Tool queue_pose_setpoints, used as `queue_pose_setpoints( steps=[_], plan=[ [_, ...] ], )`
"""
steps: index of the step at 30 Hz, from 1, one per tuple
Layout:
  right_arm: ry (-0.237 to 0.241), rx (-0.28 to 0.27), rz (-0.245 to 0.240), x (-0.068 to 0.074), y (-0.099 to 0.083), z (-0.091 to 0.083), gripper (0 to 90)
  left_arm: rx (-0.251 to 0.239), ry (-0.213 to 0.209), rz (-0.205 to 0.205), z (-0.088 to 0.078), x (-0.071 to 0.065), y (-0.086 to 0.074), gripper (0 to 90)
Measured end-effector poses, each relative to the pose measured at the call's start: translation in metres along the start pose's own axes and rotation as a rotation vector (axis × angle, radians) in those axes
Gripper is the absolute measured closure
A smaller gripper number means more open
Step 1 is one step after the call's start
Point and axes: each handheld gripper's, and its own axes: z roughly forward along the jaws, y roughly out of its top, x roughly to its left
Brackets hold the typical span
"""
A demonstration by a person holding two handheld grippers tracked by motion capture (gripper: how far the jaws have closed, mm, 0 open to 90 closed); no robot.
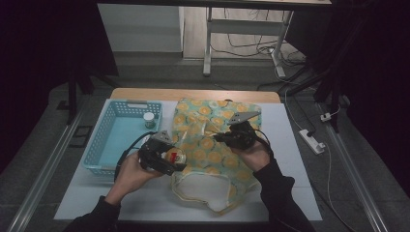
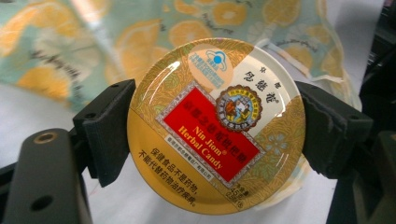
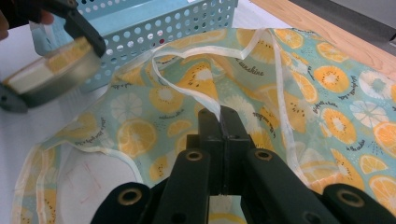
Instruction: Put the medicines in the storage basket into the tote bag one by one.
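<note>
A round gold candy tin (image 2: 217, 126) with a red label sits between the black pads (image 2: 109, 133) of my left gripper (image 1: 170, 160), which is shut on its rim. In the high view the tin (image 1: 175, 156) hangs at the left edge of a fruit-print fabric bag (image 1: 212, 145) lying on the white mat. My right gripper (image 1: 223, 137) is over the bag's middle, shut on a white strap (image 3: 187, 88) of the bag. In the right gripper view the tin (image 3: 51, 70) appears at upper left, over the bag's edge (image 3: 140, 135).
A light blue perforated basket (image 1: 113, 145) stands at the left of the mat with a small white-capped jar (image 1: 149, 119) in its far right corner. The bag's opening (image 1: 203, 186) faces the front edge. A wooden table edge (image 1: 193, 94) runs behind.
</note>
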Motion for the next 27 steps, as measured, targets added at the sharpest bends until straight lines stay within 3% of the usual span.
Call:
queue_pose_setpoints(
  steps=[10, 27],
  plan=[
    [0.000, 0.000, -0.001, 0.000, 0.000, 0.000, 90.0, 0.023, -0.012, 0.030, 0.024, -0.010, 0.010, 19.8],
    [0.004, -0.005, -0.006, 0.001, 0.000, 0.001, 90.0, 0.038, -0.030, 0.070, 0.068, -0.013, 0.035, 19.8]
  ],
)
